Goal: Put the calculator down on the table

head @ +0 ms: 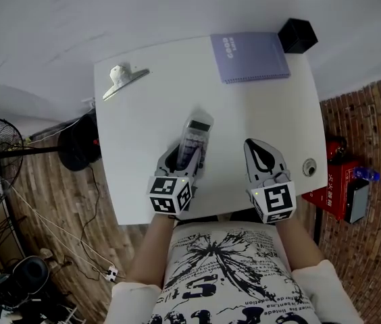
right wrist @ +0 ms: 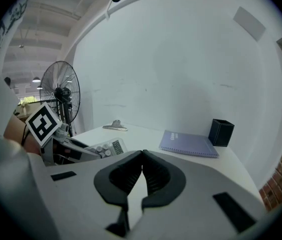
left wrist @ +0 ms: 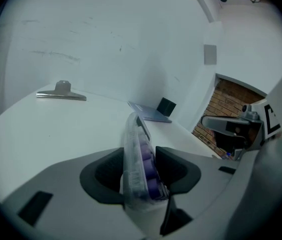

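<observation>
At the near middle of the worktop [head: 143, 100], a calculator [head: 196, 135] is tipped up on its long edge.
Its near end sits between the loosely open jaws of the left hand-held gripper [head: 188, 157]. Just to the right, the right hand-held gripper [head: 255, 147] is closed tight and empty.

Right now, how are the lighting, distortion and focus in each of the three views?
Head view: even, soft light, faint shadows on the white table, edges bowed a little. Left gripper view: strong fisheye, dark corners, the calculator between the jaws looks soft, the binder clip sharper. Right gripper view: same fisheye and dark rim, notebook and black box clear.
</observation>
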Tool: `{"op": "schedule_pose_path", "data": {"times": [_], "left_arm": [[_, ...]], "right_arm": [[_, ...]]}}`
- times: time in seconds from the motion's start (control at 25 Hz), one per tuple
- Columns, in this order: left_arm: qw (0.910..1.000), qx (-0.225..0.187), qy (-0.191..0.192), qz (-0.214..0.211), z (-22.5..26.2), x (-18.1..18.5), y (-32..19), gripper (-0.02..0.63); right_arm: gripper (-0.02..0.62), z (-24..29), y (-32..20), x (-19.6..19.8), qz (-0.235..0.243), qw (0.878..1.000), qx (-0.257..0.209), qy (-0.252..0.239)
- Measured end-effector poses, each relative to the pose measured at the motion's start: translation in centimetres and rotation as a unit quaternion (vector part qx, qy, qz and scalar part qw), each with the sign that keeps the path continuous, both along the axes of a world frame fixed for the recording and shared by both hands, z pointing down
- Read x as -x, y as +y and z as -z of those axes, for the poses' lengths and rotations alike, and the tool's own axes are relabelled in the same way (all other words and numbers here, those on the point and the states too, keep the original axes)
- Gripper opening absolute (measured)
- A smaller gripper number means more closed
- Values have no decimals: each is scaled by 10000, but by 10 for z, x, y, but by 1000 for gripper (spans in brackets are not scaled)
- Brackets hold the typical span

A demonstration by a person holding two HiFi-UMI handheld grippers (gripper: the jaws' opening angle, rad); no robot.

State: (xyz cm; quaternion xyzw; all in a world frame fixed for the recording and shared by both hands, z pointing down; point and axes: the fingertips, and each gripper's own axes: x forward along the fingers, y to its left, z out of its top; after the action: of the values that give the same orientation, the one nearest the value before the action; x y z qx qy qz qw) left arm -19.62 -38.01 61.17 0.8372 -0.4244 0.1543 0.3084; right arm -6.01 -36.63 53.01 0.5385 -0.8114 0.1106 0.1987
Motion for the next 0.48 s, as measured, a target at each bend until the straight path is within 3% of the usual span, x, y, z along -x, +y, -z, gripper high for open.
{"op": "schedule_pose_path", "data": {"times": [0.16,0.24,0.48], "left_arm": [[9965,-266,-790,-47,-8,13,3,239],[9928,-482,-1082,-156,-9,16,3,229],[9936,-492,-996,-218,-1,15,6,232]], "right_arm": [[15,-1,4,3,34,10000,6,25],[15,-2,7,4,44,10000,8,38],[15,3,14,5,81,9999,-33,72]]}}
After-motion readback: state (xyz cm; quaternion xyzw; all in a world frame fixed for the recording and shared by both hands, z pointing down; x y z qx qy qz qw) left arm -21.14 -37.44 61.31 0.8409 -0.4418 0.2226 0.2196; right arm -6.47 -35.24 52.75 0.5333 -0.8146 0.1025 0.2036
